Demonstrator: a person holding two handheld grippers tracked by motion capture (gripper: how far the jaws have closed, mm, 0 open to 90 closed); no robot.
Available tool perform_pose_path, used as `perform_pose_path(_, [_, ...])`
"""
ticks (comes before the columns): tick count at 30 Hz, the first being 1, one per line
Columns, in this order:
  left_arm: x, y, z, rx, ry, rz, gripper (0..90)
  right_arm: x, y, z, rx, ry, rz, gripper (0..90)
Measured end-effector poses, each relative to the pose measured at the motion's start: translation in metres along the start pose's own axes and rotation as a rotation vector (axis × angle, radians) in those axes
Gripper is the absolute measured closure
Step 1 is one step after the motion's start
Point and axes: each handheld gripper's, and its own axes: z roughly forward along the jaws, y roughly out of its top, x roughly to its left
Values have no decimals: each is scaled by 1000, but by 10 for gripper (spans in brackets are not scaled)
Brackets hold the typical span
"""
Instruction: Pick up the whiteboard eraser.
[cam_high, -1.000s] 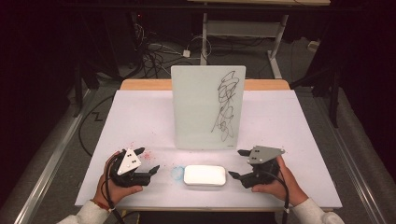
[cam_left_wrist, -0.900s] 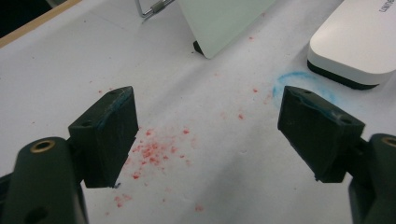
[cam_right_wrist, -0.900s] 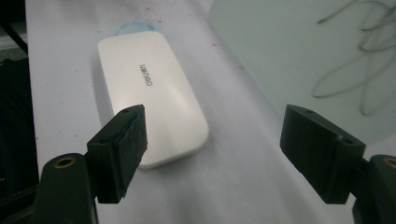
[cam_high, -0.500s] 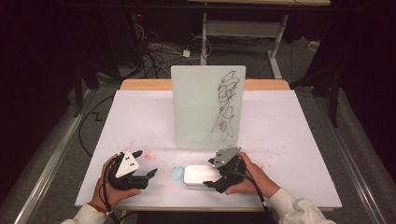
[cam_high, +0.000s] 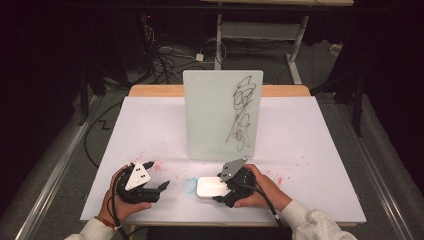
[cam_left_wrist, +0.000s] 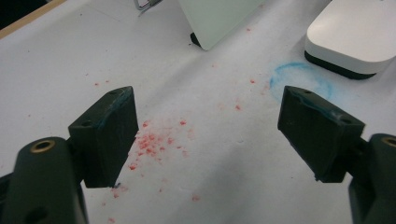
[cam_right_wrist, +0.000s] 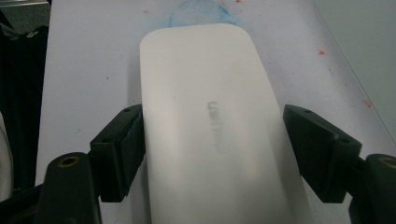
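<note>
Right jaws: spread wide astride the white eraser (cam_right_wrist: 215, 135), left pad touching, right pad just clear.
Left jaws: wide apart, holding nothing.

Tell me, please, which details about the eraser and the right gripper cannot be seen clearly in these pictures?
- Eraser, right gripper view: the grey print on top is too blurred to read, and its near end is cut off by the bottom edge.
- Eraser, high view: its right end is hidden under the right gripper.
- Right gripper: the jaws straddle the eraser; the right jaw stands clearly apart, but whether the left jaw touches it cannot be told.
</note>
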Motion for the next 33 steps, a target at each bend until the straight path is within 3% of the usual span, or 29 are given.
perform_pose_path(1, [-1,0,0,4,-7,-11,197,0,0,0,-10,6,-4,308])
perform_pose_path(6, [0,0,0,1,-6,-12,197,5,1,-5,-11,-13,-24,308])
perform_pose_path(12, [0,0,-2,-10,2,-4,197,6,1,-13,-40,-46,-19,308])
perform_pose_path(16, [0,0,-2,-10,-4,-20,197,7,1,-17,-50,-61,-13,309])
perform_pose_path(33, [2,0,0,-3,-11,-20,191,4,-3,-59,-153,-169,19,309])
